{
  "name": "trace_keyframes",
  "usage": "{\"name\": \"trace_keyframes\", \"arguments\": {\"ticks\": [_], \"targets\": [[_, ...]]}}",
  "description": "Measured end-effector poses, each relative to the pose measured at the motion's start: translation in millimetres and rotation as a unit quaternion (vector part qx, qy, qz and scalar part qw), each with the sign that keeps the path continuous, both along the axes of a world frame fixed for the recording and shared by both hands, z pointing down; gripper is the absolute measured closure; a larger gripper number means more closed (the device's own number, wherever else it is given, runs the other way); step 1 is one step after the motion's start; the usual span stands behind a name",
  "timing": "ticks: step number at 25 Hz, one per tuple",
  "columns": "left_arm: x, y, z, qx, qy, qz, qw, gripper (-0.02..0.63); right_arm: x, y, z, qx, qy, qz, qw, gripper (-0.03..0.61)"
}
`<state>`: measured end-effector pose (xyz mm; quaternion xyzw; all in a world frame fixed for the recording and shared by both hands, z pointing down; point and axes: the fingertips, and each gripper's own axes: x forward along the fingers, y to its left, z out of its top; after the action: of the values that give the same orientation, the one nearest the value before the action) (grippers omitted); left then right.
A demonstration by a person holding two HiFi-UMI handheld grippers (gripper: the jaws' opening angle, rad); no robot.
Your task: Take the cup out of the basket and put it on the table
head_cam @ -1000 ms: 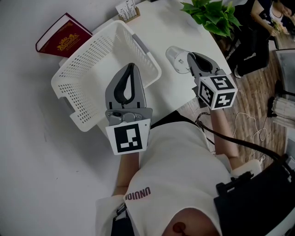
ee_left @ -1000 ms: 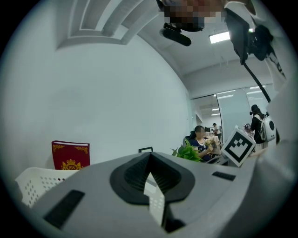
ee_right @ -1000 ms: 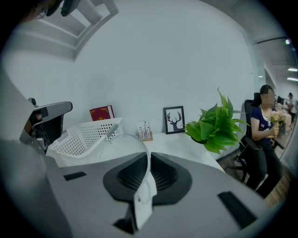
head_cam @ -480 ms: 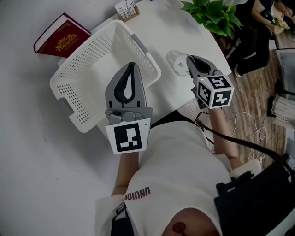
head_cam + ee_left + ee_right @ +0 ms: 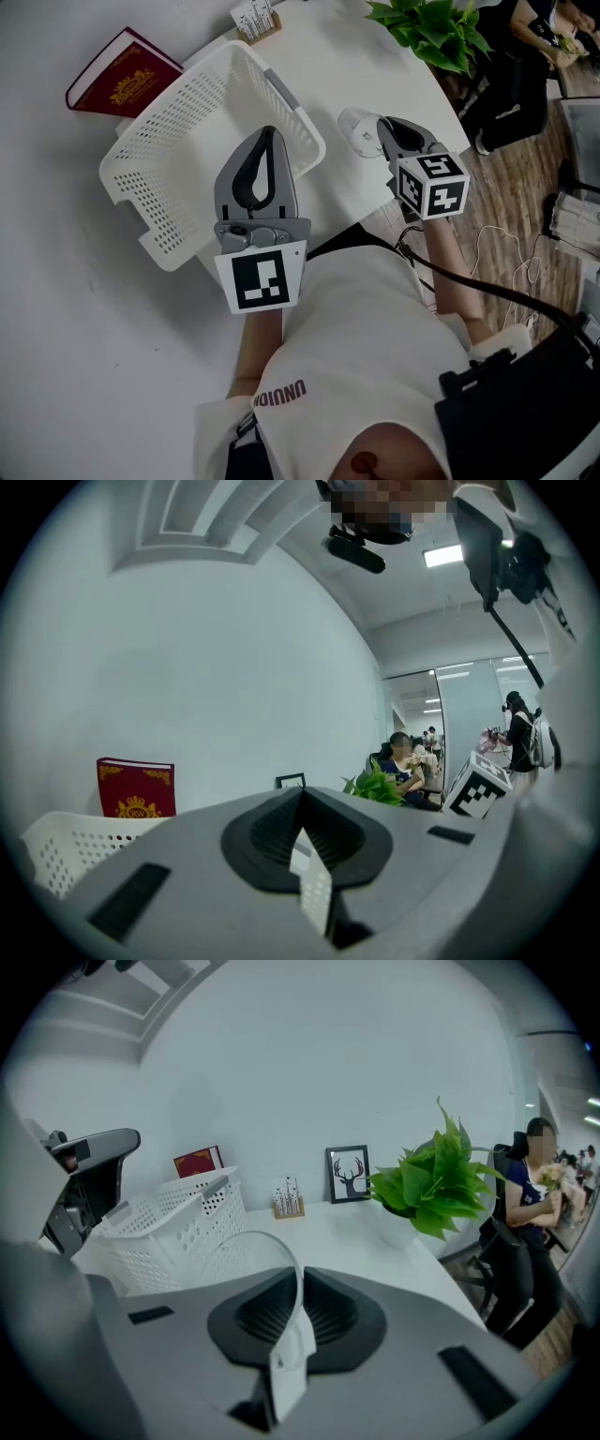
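The clear cup (image 5: pixel 354 128) is outside the basket (image 5: pixel 159 246), just to its right and low over the white counter (image 5: pixel 375 66); I cannot tell whether it touches. The right claw (image 5: pixel 382 123) pinches the cup's wall between nearly closed jaws. The left claw (image 5: pixel 267 132), jaws together and empty, hovers at the basket's near rim. A red book (image 5: pixel 122 80) lies beyond.
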<state>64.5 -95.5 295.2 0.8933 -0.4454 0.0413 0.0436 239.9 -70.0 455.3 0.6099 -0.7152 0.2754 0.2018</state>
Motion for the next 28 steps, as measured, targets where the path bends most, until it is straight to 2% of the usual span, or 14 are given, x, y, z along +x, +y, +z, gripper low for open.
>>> {"name": "trace_keyframes", "arguments": {"ticks": [28], "targets": [[-1.7, 1.4, 1.6, -0.002, -0.005, -0.003, 1.0000, 0.604, -7.5, 19.2, 50.9, -0.073, 0.006, -0.019, 0.997, 0.543]]}}
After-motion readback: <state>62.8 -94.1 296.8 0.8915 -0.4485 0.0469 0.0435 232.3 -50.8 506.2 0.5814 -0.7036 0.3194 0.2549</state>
